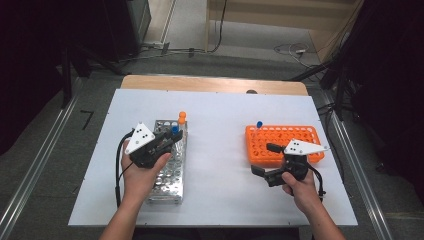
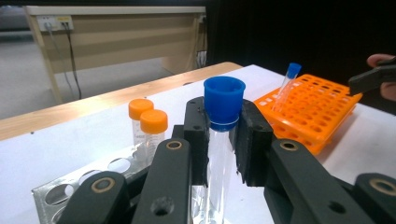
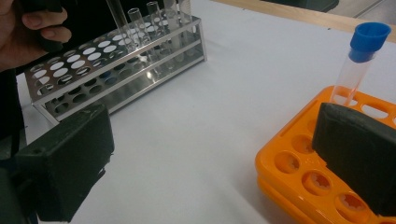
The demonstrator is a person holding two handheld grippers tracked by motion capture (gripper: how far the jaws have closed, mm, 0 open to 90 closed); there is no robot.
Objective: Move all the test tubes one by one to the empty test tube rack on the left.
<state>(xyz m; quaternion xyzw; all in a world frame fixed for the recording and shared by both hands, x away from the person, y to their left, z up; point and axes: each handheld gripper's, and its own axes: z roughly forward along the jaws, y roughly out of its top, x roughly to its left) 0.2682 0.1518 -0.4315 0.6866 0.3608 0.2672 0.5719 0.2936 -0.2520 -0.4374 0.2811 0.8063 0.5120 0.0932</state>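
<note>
- White sheeting covered the table (image 1: 220, 197), with a strip of bare wood along its far edge and grey floor beyond; that was the surface I worked over.
- Toward the left lay the metal rack (image 1: 169, 175), its long side running away from me, and two orange-capped tubes (image 2: 148, 122) stood together at its far end.
- My left gripper (image 1: 172, 137) hung over the far part of that rack; its jaws were clamped on a clear blue-capped tube (image 2: 222, 122), pinching it just under the cap.
- That tube stood upright between the pads, its lower end down among the rack's holes; I could not tell whether it sat fully in one.
- Bare white sheet separated the two racks, which lay well apart.
- To the right sat the orange rack (image 1: 260, 150), and a second blue-capped tube (image 1: 259, 125) leaned in a hole at its far left corner.
- My right gripper (image 1: 265, 159) hovered at the near edge of the orange rack with its jaws spread wide and nothing between them; one pad hung above the rack's near holes, the other over the sheet.
</note>
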